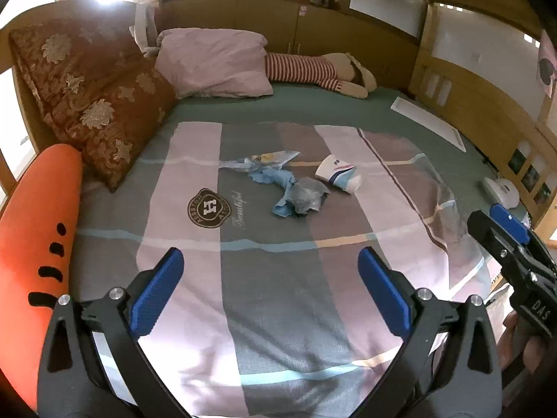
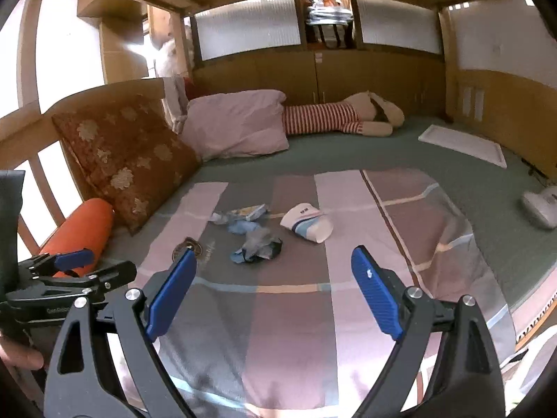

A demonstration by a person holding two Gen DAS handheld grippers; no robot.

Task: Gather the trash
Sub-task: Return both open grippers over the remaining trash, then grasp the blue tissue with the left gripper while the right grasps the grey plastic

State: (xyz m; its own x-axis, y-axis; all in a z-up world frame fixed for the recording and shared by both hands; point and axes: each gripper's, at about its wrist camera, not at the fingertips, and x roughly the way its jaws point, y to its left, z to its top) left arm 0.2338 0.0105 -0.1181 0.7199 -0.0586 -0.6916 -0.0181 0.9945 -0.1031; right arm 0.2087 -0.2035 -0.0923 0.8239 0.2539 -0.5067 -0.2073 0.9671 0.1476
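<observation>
Judging the trash mid-bed as light and limp, we would pinch the crumpled wad [image 1: 299, 196] at its bulk and the cup [image 1: 339, 173] gently across its soft wall, both grippers' jaws wide and empty

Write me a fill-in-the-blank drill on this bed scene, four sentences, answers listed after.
1. The crumpled paper cup lies on its ____ on the patchwork quilt.
2. The left gripper has its jaws ____, with nothing between them.
3. The plush toy by the far wall wears a red-and-white ____ top.
4. The right gripper is ____ of the trash pile, not touching it.

Missing words: side; open; striped; short
</observation>
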